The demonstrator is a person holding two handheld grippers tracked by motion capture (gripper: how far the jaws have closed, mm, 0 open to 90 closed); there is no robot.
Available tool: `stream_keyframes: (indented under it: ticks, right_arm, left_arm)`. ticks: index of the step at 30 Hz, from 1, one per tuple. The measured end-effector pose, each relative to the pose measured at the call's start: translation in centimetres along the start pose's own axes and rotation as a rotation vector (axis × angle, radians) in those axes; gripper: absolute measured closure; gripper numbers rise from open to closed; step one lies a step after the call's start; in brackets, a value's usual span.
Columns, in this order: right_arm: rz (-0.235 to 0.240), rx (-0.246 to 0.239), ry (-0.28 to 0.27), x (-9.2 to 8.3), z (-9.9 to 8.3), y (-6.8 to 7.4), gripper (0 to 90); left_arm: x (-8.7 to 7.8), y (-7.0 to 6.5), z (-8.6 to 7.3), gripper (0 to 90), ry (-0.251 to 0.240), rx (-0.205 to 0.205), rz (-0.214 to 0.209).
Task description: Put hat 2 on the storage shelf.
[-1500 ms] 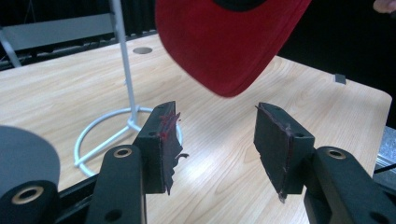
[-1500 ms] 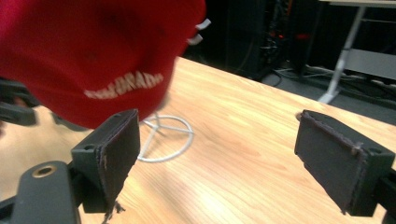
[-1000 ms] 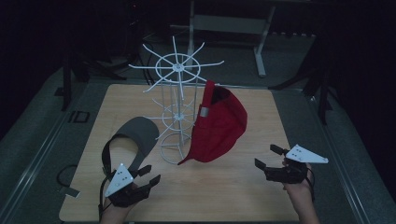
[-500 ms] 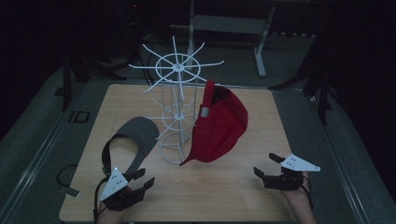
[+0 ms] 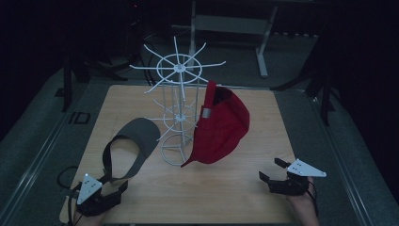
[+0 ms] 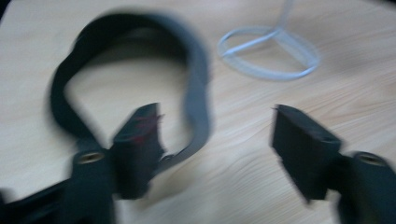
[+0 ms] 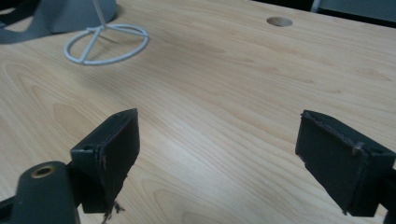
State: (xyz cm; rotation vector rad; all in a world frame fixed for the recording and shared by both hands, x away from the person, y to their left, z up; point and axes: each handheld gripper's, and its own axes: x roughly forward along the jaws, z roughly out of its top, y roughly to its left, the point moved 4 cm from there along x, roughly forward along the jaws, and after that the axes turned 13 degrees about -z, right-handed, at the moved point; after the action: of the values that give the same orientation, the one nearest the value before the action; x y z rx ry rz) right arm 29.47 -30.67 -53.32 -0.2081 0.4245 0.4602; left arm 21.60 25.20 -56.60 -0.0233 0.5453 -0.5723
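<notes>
My left tool (image 5: 109, 194) sits low at the near-left corner of the worktop (image 5: 226, 197), just behind the strap end of the grey visor (image 5: 134, 141). Its jaws have just been opening and now stand wide. In the left gripper view the visor's dark strap (image 6: 93, 56) loops ahead of the left tool (image 6: 215, 140); the band runs close past the left-hand jaw, but the picture is blurred, so I can't tell whether they touch. Nothing is pinched between the pads.

The visor lies flat on the worktop, brim pointing away toward the white wire hat rack (image 5: 178, 108), with the brim edge near the rack's ring base (image 6: 268, 53). The strap loop faces me.

My right tool (image 5: 277, 174) is at the near-right of the worktop, well apart from everything, jaws wide and empty. In the right gripper view there's bare wood between the jaws of the right tool (image 7: 217, 154), with the rack's base ring (image 7: 106, 43) far off at upper left and a round hole (image 7: 279, 21) in the worktop beyond.

The red cap (image 5: 221, 125) hangs on the right side of the rack, brim down, its tip close to the worktop just beside the base ring.
</notes>
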Motion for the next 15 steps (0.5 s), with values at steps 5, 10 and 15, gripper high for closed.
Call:
stream_keyframes:
  ticks: [5, 10, 15]
  right_arm:
    - [-0.011, 0.000, 0.011, 0.1, -0.8, -0.1, 13.6]
    - [-0.015, -0.009, 0.007, 0.1, -1.0, -0.2, 13.6]
    - [-0.017, -0.011, 0.007, 0.1, -1.2, -0.3, 13.6]
  left_arm:
    - [0.3, 2.3, -1.3, 17.3, 0.075, -0.057, 0.065]
    - [0.6, 3.8, -1.1, 17.3, 0.101, -0.067, 0.067]
    - [1.9, 5.0, -1.0, 17.3, 0.137, -0.049, 0.064]
